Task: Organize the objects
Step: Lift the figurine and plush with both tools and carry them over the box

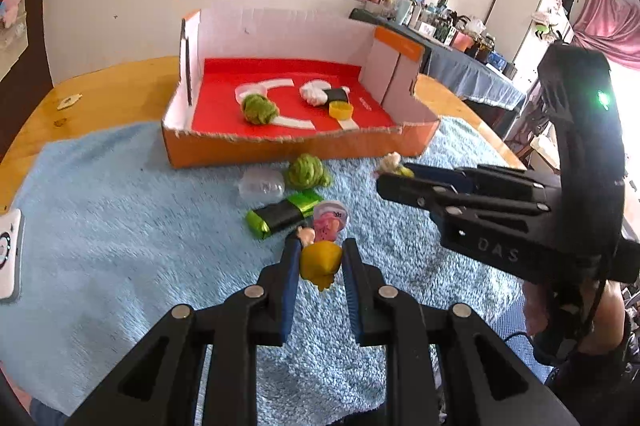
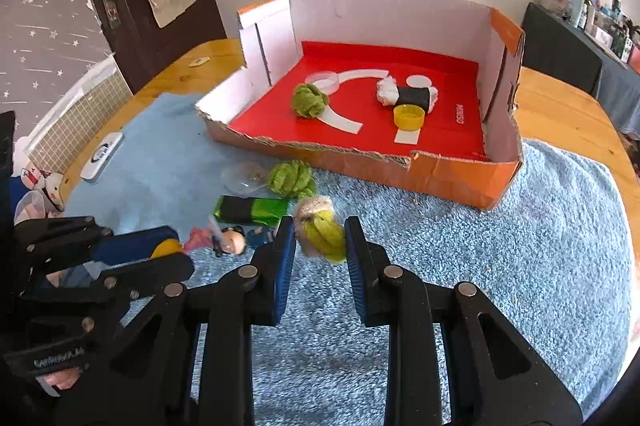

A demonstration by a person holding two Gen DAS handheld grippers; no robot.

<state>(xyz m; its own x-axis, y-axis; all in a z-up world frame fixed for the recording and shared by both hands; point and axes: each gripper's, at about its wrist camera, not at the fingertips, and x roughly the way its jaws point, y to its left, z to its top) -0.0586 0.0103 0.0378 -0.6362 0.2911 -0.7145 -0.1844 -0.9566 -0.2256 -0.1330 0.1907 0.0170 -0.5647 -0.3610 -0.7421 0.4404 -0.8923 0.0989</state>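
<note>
Yellow-haired figurine [image 1: 320, 262] is sitting clamped in my left gripper [image 1: 318, 268]; my right gripper [image 2: 320, 240] is squeezing a yellow-green plush toy [image 2: 322, 230], both hovering over the blue rug [image 2: 520, 246] near the cardboard box's [image 2: 440, 174] front edge.

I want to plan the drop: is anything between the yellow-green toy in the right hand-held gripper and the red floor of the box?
Only the box's low torn front wall lies between the yellow-green toy, clamped in the right hand-held gripper, and the red floor; nothing else visible does.
</note>
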